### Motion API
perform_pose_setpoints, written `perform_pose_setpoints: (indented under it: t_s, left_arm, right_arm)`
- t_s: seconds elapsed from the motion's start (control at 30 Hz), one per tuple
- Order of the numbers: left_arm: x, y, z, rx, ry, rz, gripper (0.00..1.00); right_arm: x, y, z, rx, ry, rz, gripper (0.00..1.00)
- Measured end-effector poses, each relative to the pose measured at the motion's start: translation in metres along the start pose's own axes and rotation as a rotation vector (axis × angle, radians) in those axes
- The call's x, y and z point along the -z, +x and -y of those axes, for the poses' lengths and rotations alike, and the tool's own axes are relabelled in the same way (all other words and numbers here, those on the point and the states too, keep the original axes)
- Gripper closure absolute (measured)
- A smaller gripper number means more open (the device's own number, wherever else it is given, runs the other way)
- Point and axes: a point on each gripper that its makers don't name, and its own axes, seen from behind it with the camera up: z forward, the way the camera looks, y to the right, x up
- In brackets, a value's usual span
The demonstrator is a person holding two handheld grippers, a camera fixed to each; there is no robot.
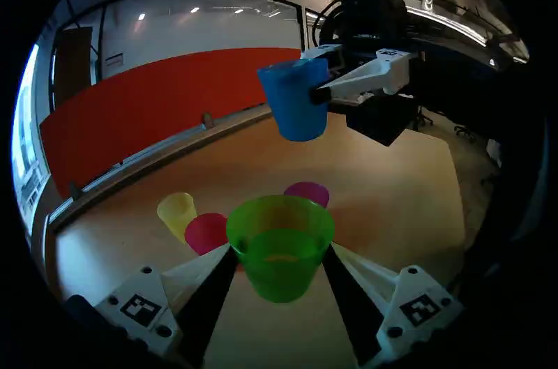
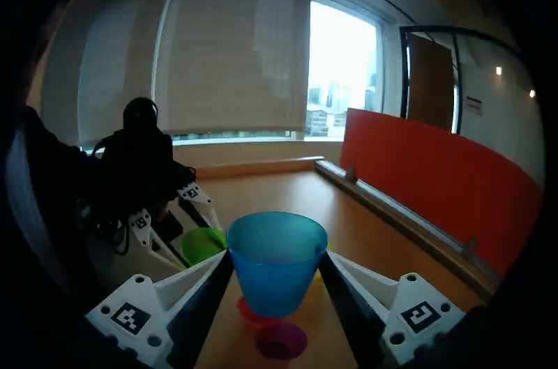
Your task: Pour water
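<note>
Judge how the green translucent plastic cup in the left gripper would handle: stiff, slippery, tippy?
The green translucent plastic cup looks thin-walled, so probably light and slightly squeezable. Its glossy tapered wall may be slippery between the left gripper's fingers. A darker band low inside suggests liquid, so tilting may spill.

The left gripper (image 1: 279, 254) presses its fingers (image 1: 206, 278) on both sides of a green cup (image 1: 280, 247), upright between them. Ahead of and above those fingers, the right gripper (image 2: 277, 263) clamps a slightly tilted blue cup (image 1: 296, 100).
</note>
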Motion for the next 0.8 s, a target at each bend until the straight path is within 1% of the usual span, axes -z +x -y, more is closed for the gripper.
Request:
perform_pose_setpoints:
  t_s: [0.4,0.8]
  left_arm:
    - [-0.002,-0.012,-0.004,0.001,-0.022,0.047,0.18]
    - [-0.004,-0.027,-0.009,-0.024,-0.05,0.107,0.18]
  right_arm:
    - [0.006,-0.03,0.013,0.011,0.034,0.06,0.12]
    - [0.009,-0.057,0.03,0.015,0.081,0.102,0.12]
